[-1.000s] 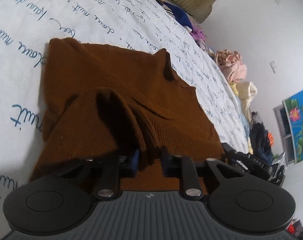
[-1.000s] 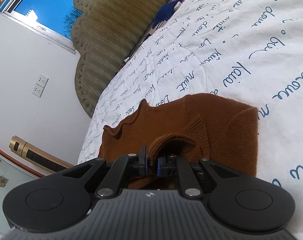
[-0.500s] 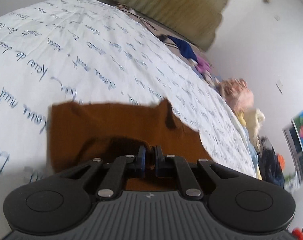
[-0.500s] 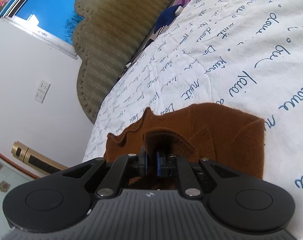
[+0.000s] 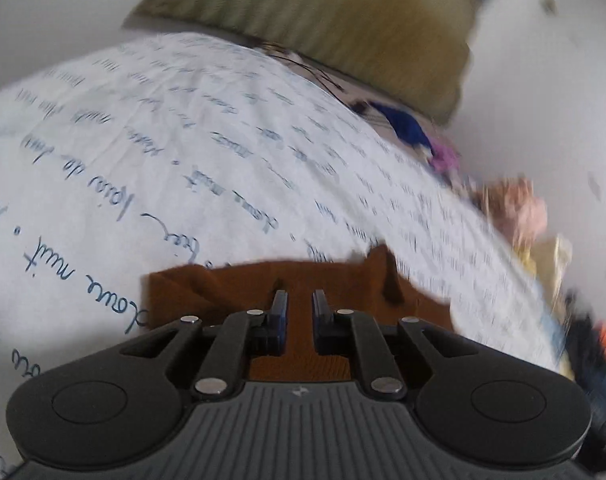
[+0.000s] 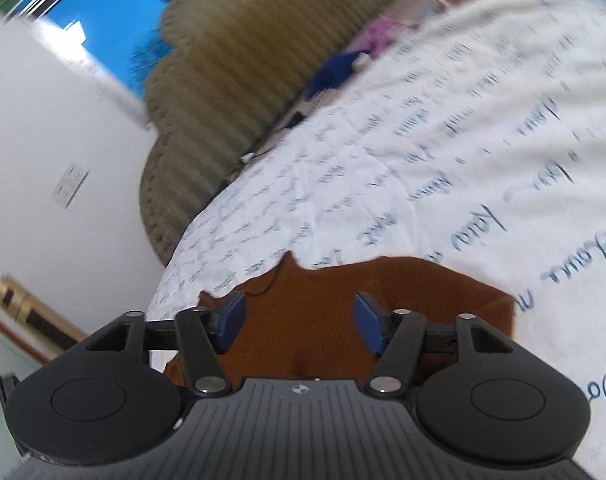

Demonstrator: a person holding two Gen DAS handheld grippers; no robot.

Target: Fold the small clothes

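A small brown knit sweater (image 5: 231, 288) lies folded on the white bed sheet with blue script (image 5: 183, 184). My left gripper (image 5: 299, 300) hovers over its near part with a narrow gap between the blue pads and nothing held. In the right wrist view the same sweater (image 6: 343, 292) lies flat under my right gripper (image 6: 299, 308), whose blue pads stand wide apart and empty above the cloth.
An olive padded headboard (image 5: 323, 20) stands at the far end of the bed; it also shows in the right wrist view (image 6: 239, 64). A row of loose clothes (image 5: 515, 208) lies along the bed's right edge. A window (image 6: 99, 32) and a wall socket (image 6: 71, 184) are at left.
Both grippers let go of the sweater fold and opened, the right one wide. Both have lifted and tilted up, so more of the bed and headboard shows. The sweater now lies flat.
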